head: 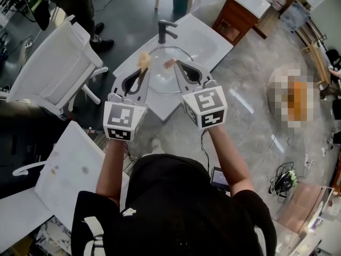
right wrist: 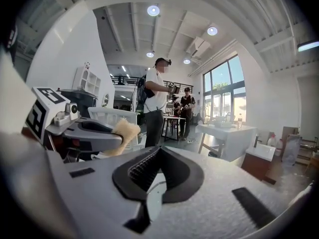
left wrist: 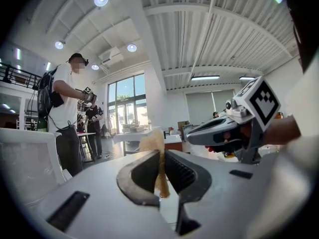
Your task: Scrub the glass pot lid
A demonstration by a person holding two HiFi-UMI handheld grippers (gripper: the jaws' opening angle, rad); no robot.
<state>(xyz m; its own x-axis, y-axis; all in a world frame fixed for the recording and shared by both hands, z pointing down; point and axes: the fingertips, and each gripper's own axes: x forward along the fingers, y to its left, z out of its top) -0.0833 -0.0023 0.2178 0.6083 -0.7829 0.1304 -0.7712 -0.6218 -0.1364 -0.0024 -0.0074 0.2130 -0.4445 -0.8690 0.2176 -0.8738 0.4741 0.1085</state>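
- My forearms reach forward side by side above the sink (head: 205, 39)
- Left tongs (left wrist: 160, 157) pinch a tan sponge (left wrist: 151, 142), long axis upright
- Right tongs (right wrist: 158, 151) closed, empty

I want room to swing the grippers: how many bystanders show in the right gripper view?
2. A person in a white shirt with a backpack stands mid-frame; a person in dark clothes stands just right of them, farther back. Others may be hidden behind them.

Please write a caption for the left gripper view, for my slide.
Left gripper clamps a tan sponge, right gripper beside it.
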